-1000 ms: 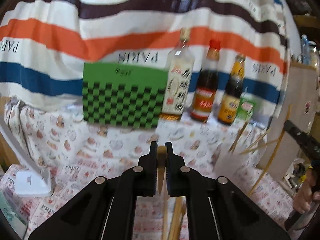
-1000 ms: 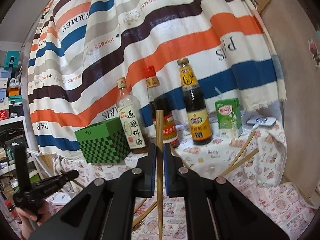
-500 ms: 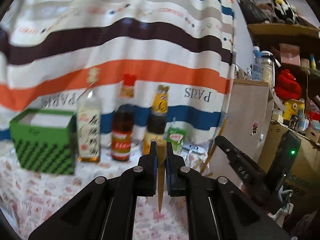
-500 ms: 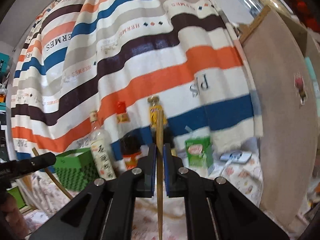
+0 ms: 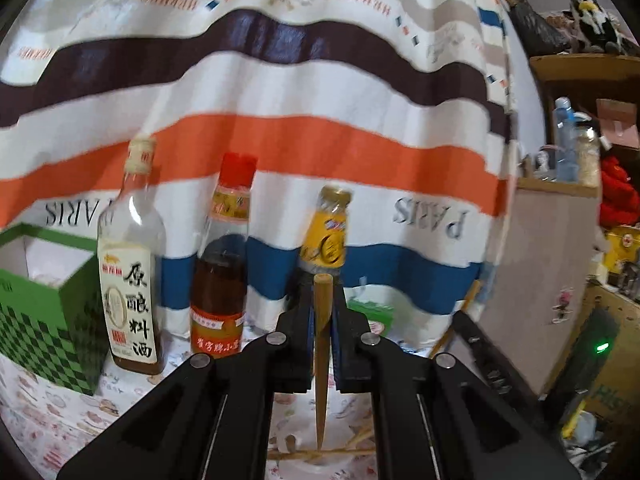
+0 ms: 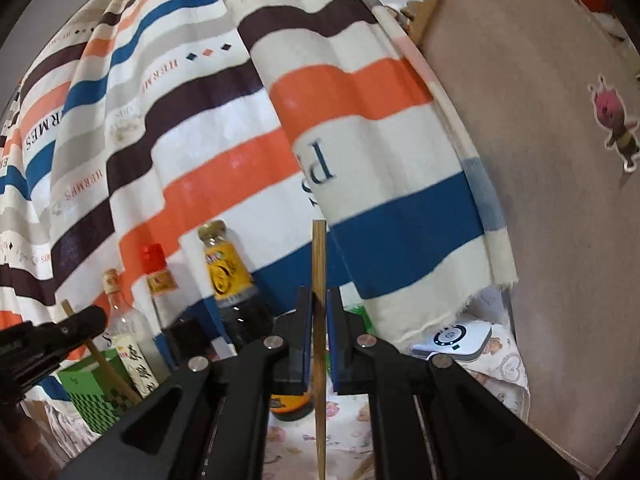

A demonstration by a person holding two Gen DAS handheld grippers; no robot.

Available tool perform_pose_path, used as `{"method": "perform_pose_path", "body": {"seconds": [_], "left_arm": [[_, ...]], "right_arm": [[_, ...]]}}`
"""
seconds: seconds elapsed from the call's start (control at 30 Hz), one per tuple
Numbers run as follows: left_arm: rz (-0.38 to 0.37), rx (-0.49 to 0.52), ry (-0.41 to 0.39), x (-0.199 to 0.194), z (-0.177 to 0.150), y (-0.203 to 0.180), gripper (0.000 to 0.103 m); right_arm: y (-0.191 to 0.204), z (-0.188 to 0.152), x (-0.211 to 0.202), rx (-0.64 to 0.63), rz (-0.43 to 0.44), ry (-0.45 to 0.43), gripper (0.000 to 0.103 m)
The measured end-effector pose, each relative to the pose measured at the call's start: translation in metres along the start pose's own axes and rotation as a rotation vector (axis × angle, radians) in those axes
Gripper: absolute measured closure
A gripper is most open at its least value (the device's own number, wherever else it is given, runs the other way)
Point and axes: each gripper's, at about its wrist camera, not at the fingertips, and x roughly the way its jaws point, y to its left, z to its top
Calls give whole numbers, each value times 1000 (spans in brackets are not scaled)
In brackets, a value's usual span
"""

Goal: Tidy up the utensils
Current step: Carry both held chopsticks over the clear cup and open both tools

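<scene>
My left gripper (image 5: 322, 304) is shut on a wooden chopstick (image 5: 321, 360) that points down toward the table. My right gripper (image 6: 319, 312) is shut on another wooden chopstick (image 6: 319, 340), held upright. Both are lifted above the table. More chopsticks (image 5: 320, 451) lie on the patterned tablecloth below the left gripper. The left gripper with its chopstick also shows at the left edge of the right wrist view (image 6: 52, 336). The right gripper shows at the right of the left wrist view (image 5: 492, 360).
A green checkered open box (image 5: 48, 312) stands at the left. Three sauce bottles (image 5: 218, 280) stand in a row before a striped curtain (image 5: 280, 120). A green drink carton (image 5: 370, 312), a white device (image 6: 452, 340) and a board panel (image 6: 540, 160) are at the right.
Both grippers have risen and tilted up and to the right with their chopsticks. The table has dropped low in both views; the green box has slid toward the left edge.
</scene>
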Motion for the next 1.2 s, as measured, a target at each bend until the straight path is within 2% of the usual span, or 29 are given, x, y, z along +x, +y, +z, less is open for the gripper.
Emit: {"method": "perform_pose_path", "body": {"seconds": [0.17, 0.2, 0.27, 0.33, 0.57, 0.73, 0.83, 0.87, 0.9, 0.97, 1.03, 1.17, 1.2], "left_arm": [[25, -22, 129, 33, -32, 12, 97], [43, -9, 136, 34, -36, 12, 97], [34, 12, 159, 37, -42, 10, 97], [24, 9, 194, 41, -46, 8, 97], [57, 85, 232, 54, -56, -4, 96], [66, 44, 243, 60, -57, 5, 95], [135, 59, 249, 63, -52, 7, 74], [140, 49, 245, 62, -51, 9, 71], [135, 35, 236, 59, -49, 12, 70], [131, 13, 217, 52, -45, 18, 57], [142, 11, 179, 41, -41, 22, 50], [187, 60, 135, 21, -34, 25, 34], [195, 74, 125, 15, -33, 26, 33]], "right_arm": [[-1, -3, 11, -4, 32, 69, 97], [0, -4, 15, -22, 31, 96, 97], [2, -5, 23, -50, 16, 150, 97], [0, -7, 29, -53, 60, 213, 97], [3, -14, 42, -70, 97, 351, 97], [3, -17, 46, -68, 110, 382, 96], [0, -17, 48, -35, 148, 402, 95], [0, -17, 48, -21, 159, 408, 91], [-1, -18, 49, -10, 169, 412, 79], [-1, -17, 47, -12, 158, 405, 62], [3, -13, 43, -32, 151, 390, 61], [9, -5, 33, -36, 169, 360, 51], [12, -2, 29, -42, 177, 350, 50]]}}
